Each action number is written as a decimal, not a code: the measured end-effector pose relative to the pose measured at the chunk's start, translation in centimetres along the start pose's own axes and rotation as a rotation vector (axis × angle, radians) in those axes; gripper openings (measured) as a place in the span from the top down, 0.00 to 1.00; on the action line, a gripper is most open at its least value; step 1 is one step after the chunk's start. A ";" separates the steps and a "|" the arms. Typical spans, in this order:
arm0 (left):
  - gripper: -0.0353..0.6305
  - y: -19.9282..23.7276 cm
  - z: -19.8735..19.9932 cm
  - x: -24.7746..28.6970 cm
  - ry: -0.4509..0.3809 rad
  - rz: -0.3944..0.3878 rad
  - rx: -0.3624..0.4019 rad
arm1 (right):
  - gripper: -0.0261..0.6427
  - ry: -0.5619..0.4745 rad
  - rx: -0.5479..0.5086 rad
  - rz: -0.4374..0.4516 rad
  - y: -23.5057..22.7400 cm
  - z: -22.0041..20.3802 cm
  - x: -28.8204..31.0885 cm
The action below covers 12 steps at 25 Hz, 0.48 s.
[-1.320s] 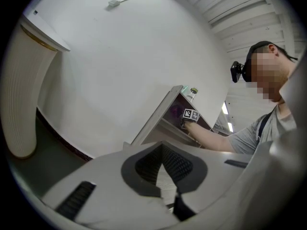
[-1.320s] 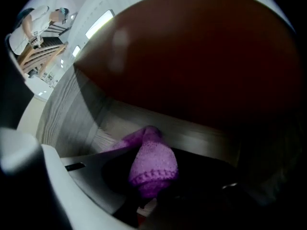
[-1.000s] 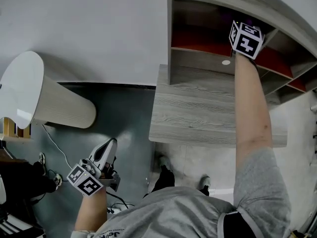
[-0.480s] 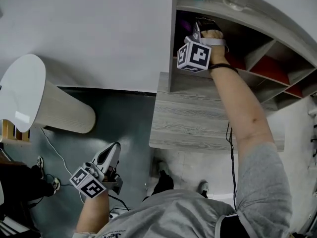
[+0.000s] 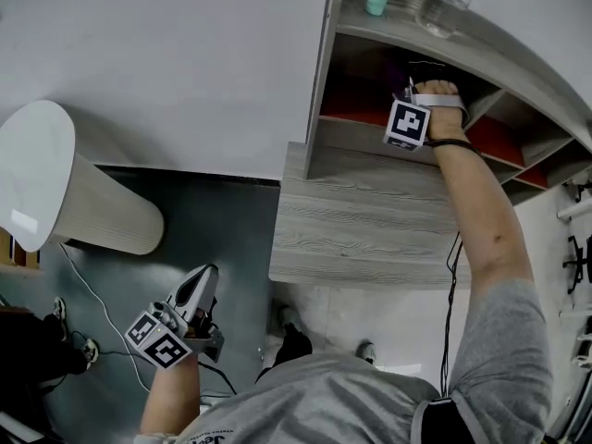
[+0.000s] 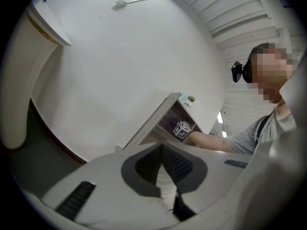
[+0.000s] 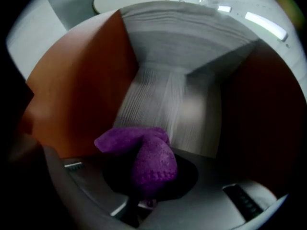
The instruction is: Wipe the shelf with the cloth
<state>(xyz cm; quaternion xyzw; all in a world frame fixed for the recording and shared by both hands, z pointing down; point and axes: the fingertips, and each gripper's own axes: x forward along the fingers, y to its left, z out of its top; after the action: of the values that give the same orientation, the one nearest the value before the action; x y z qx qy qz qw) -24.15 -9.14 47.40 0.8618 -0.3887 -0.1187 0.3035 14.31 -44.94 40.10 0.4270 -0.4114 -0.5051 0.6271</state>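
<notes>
The right hand-held gripper (image 7: 148, 178) is clenching a bunched purple cloth (image 7: 151, 159), which is bulging up out of its jaws at the lower middle of the right gripper view. In the head view this hand-held gripper is reaching into the leftmost compartment of the shelf (image 5: 319, 81) at the upper middle of the frame, with its marker cube showing at the compartment's mouth. Around the cloth, an orange-red panel (image 7: 81, 85) is filling the left of the right gripper view and grey wood grain is running up the middle; whether the cloth is touching the wood cannot be told. A grey worktop (image 5: 370, 220) is lying below the shelf. The left hand-held gripper (image 5: 205, 276) is hanging at the lower left, well apart from the shelf, its jaws pressing together on nothing.
</notes>
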 end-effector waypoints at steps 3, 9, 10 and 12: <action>0.93 -0.2 0.1 0.2 -0.003 -0.009 -0.004 | 0.85 0.126 0.020 0.080 2.1 -4.7 0.2; 0.93 -1.0 0.5 0.4 -0.004 -0.023 0.001 | 0.85 0.342 0.054 0.257 3.4 -7.9 0.7; 0.93 -0.9 0.5 0.2 -0.006 -0.020 0.001 | 0.85 0.389 0.075 0.295 3.7 -9.1 0.6; 0.93 -0.6 0.6 -0.3 -0.008 -0.011 0.000 | 0.85 0.422 0.109 0.328 3.6 -9.9 0.4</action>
<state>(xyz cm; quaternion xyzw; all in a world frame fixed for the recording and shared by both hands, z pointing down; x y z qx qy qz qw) -24.27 -8.90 46.58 0.8635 -0.3851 -0.1237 0.3012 24.81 -43.65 40.62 0.4835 -0.3620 -0.2737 0.7485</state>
